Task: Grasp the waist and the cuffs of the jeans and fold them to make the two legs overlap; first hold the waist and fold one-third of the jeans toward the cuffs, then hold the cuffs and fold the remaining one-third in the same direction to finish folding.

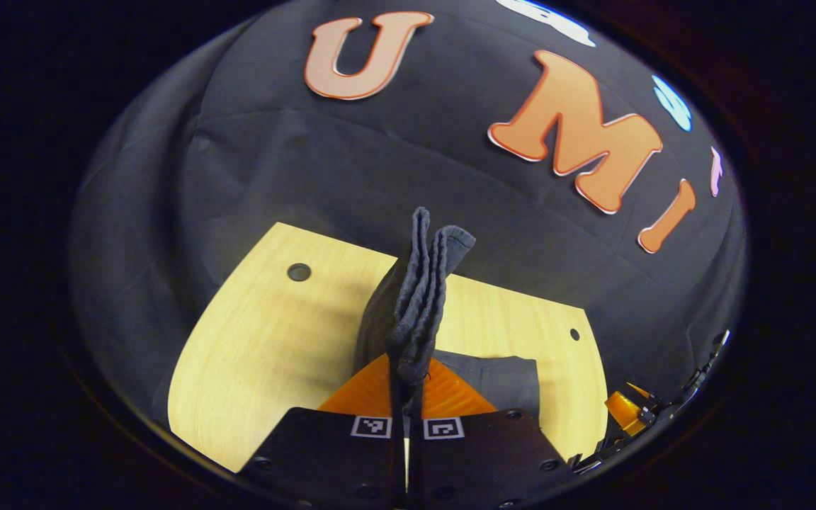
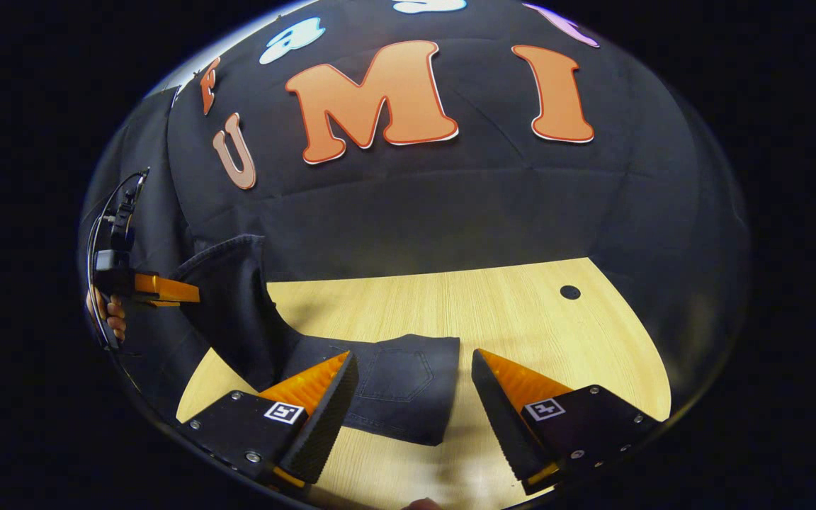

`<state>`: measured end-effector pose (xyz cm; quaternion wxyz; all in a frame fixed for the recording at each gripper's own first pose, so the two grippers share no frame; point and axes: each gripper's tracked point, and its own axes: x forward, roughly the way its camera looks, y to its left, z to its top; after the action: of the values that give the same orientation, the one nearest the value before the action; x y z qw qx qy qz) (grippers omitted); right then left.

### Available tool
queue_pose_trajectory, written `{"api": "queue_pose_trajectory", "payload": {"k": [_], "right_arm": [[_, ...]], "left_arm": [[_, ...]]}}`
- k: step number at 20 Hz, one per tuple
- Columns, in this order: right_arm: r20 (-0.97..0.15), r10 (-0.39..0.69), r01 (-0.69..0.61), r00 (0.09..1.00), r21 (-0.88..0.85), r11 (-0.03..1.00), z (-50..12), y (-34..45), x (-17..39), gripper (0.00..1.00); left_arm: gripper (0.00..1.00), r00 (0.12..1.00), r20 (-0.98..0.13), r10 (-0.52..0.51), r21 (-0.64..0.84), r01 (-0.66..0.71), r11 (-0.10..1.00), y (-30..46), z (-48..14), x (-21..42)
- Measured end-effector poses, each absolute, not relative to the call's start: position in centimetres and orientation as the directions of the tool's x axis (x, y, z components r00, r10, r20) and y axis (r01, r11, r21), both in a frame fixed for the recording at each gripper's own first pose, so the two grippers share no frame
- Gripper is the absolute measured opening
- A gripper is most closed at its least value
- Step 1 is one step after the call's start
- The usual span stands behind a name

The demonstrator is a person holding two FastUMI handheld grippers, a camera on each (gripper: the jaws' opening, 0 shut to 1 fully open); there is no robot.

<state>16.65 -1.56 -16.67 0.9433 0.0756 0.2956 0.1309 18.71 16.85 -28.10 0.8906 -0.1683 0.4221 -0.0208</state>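
Clenched on the raised end of the dark denim jeans (image 1: 418, 297), the left gripper (image 1: 406, 407) holds them aloft, their length running down to the folded part lying between the released right gripper's (image 2: 408, 397) jaws on the pale wooden table (image 2: 521, 312).

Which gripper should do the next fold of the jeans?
Probably the left gripper. It is shut on the jeans' cuffs, lifted above the table, ready to carry them over. The right gripper is open, holding nothing, with the waist end lying flat between its fingers.
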Motion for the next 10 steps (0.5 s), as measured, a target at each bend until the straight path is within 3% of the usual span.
{"api": "queue_pose_trajectory", "payload": {"k": [10], "right_arm": [[-0.519, 0.298, -0.19, 0.801, 0.252, 0.949, -17.3, -6.5, 17.8, 0.99]], "left_arm": [[0.02, 0.578, -0.774, -0.26, -0.298, 0.03, 0.954, 4.2, -29.5, 19.5]]}}
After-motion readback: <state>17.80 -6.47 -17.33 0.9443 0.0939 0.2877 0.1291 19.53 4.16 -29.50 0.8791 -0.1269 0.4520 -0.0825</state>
